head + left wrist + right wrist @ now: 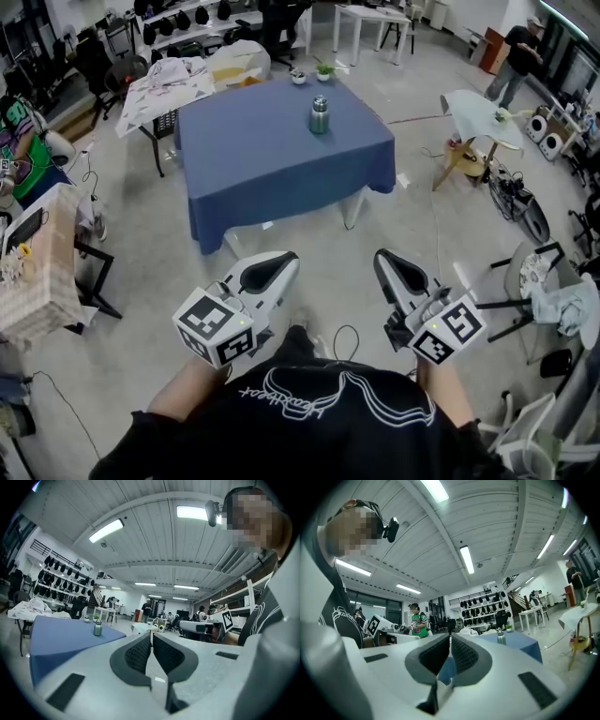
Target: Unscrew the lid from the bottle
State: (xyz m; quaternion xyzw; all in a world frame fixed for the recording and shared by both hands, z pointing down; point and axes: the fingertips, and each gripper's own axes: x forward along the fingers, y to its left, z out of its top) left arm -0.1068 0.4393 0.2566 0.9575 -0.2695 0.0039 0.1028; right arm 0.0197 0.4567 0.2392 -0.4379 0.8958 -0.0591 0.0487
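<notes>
Two white moulded-plastic grippers are held out level over a grey polished-concrete floor [328, 272] in the head view. The left gripper [284, 260] and the right gripper [383, 256] each carry a cube printed with black-and-white square markers. Both have their jaws pressed together with nothing between them. Well ahead of them, a small cylindrical brushed-metal bottle [320, 116] stands upright, its rounded lid [320, 99] still on. It is toward the far side of a square table [272, 159] draped in a smooth blue cloth. A pair of small potted plants [324, 69] sits at the table's far edge, behind the bottle.

From the left gripper view, the left gripper [151, 634] shows two dark, finely dimpled rubber pads [138, 654] set in curved white shells. The pads are closed face to face and hold nothing. The bottle [98, 629] appears tiny and upright on the blue-covered table [56, 637], far off and to the left of the jaws.

From the right gripper view, the right gripper [450, 637] is likewise closed and empty, its textured pads [464, 654] meeting along a thin seam. The bottle [501, 637] stands on the table [525, 644] in the distance, to the right of the jaws.
</notes>
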